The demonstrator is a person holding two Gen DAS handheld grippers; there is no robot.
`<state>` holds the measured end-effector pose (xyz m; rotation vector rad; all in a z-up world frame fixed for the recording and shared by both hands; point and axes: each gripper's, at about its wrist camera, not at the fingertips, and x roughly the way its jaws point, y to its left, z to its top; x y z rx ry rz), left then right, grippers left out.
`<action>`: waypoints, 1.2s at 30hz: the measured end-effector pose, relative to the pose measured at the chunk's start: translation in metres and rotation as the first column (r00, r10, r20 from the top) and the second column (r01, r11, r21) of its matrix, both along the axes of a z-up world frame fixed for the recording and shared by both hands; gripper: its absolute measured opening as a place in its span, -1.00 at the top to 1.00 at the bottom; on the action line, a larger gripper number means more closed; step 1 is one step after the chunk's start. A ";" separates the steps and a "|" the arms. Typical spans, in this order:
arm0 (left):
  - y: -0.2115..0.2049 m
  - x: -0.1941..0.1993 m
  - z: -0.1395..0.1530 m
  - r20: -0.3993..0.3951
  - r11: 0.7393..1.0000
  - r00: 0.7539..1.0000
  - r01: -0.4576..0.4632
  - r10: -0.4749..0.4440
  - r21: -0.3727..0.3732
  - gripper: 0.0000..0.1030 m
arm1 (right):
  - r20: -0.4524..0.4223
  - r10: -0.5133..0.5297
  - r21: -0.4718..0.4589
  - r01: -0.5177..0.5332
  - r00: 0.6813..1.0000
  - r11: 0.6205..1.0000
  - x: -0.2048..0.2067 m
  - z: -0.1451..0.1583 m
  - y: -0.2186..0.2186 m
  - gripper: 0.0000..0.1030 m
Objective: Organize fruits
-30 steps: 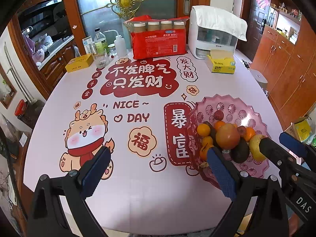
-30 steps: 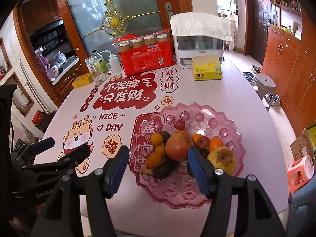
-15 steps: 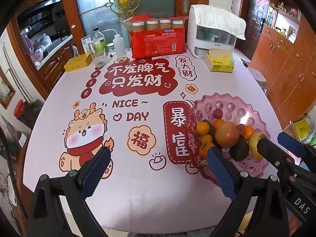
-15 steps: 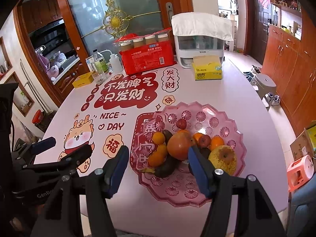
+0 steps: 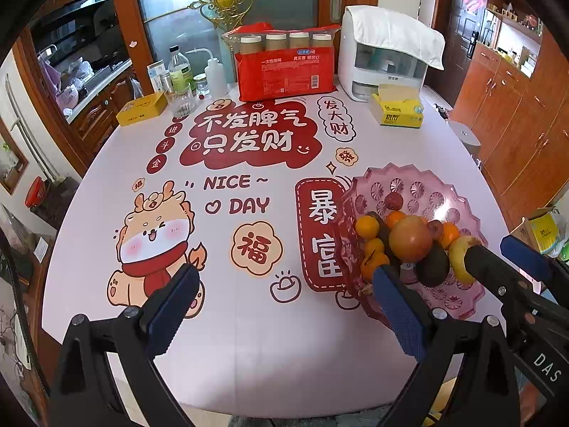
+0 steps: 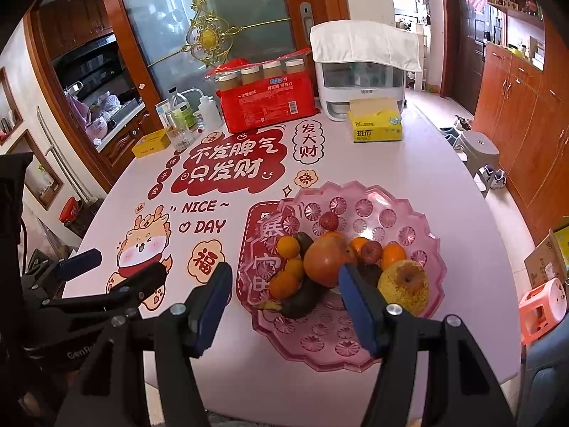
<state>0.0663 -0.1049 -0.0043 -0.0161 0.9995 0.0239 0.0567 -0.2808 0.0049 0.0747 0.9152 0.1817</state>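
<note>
While both of my grippers hang over the near edge of the tabletop [image 5: 249, 338], neither one holds anything. My left gripper [image 5: 281, 315] has its blue pads wide apart, w/ only the printed cloth between them; the cartoon dragon [image 5: 153, 245] lies just ahead of its left finger. My right gripper [image 6: 284, 306] is spread apart also, and betw. its fingers I see the near-left part of the pink fruit tray [image 6: 423, 220].

All fruits sit on this tray, at the right side of the tabletop, in one cluster near the middle. The biggest is a round orange-red fruit [image 6: 329, 261]. To its left are approx. three small oranges [image 6: 288, 247], stacked one behind another. Two more small oranges are on the right, w/ a small dark red fruit [image 6: 371, 249] betw. them. A yellow spotted pear [image 6: 405, 284] lies at the right front, touching the cluster. A dark elongated fruit [image 6: 302, 300], maybe an overripe banana, I cannot tell for sure, lies at the front under the big one. One small red fruit [image 6: 329, 220] sits a little apart at the back of the tray.

At the far side of the tabletop stand a red pack of cups [image 5: 286, 67], a white appliance [image 5: 384, 60] w/ a cloth on top, a yellow tissue box [image 5: 396, 112], some bottles [image 5: 181, 71] and a small yellow box [image 5: 142, 108].
</note>
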 end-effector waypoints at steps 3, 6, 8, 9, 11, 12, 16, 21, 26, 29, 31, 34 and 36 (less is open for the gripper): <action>0.000 -0.002 -0.002 -0.004 1.000 1.000 0.000 0.000 -0.002 -0.89 | 0.001 0.002 0.001 -0.002 1.000 1.000 0.001 0.000 0.001 -0.22; 0.001 -0.002 -0.002 -0.006 1.000 1.000 0.001 -0.001 -0.002 -0.89 | -0.001 0.001 0.001 -0.001 1.000 1.000 0.001 0.000 0.001 -0.22; 0.001 -0.003 -0.002 -0.009 1.000 1.000 0.002 -0.002 -0.004 -0.89 | -0.004 0.001 0.001 -0.001 1.000 1.000 0.000 0.000 0.001 -0.22; 0.002 -0.003 -0.002 -0.011 1.000 1.000 0.002 -0.002 -0.004 -0.89 | -0.005 0.001 0.002 -0.001 1.000 1.000 -0.001 0.000 0.002 -0.22; 0.002 -0.003 -0.002 -0.011 1.000 1.000 0.002 -0.002 -0.004 -0.89 | -0.004 0.000 0.001 0.000 1.000 1.000 -0.001 0.001 0.002 -0.22; 0.002 -0.003 -0.002 -0.012 1.000 1.000 0.002 -0.002 -0.004 -0.89 | -0.003 0.000 0.001 0.000 1.000 1.000 -0.001 0.001 0.002 -0.22; 0.002 -0.004 -0.002 -0.012 1.000 1.000 0.002 -0.002 -0.001 -0.89 | -0.004 0.000 0.002 0.000 1.000 1.000 -0.001 0.001 0.002 -0.22; 0.002 -0.003 -0.002 -0.011 1.000 1.000 0.001 -0.001 -0.003 -0.89 | -0.002 0.001 0.002 -0.001 1.000 1.000 -0.001 0.001 0.002 -0.22; 0.002 -0.003 -0.002 -0.012 1.000 1.000 0.000 0.000 -0.003 -0.89 | -0.004 0.000 0.002 0.000 1.000 1.000 -0.001 0.001 0.002 -0.22; 0.002 -0.004 -0.002 -0.013 1.000 1.000 0.000 0.000 -0.003 -0.89 | -0.004 0.000 0.002 0.000 1.000 1.000 -0.001 0.001 0.002 -0.22; 0.003 -0.005 -0.004 -0.014 1.000 1.000 0.001 -0.001 -0.005 -0.89 | -0.004 0.000 0.002 0.000 1.000 1.000 -0.001 0.001 0.001 -0.22; 0.003 -0.004 -0.003 -0.012 1.000 1.000 0.002 -0.002 -0.004 -0.89 | -0.005 0.000 0.003 0.000 1.000 1.000 -0.002 0.001 0.001 -0.22; 0.003 -0.003 -0.003 -0.013 1.000 1.000 0.001 -0.001 -0.004 -0.89 | -0.005 -0.001 0.002 0.001 1.000 1.000 -0.003 0.001 0.002 -0.22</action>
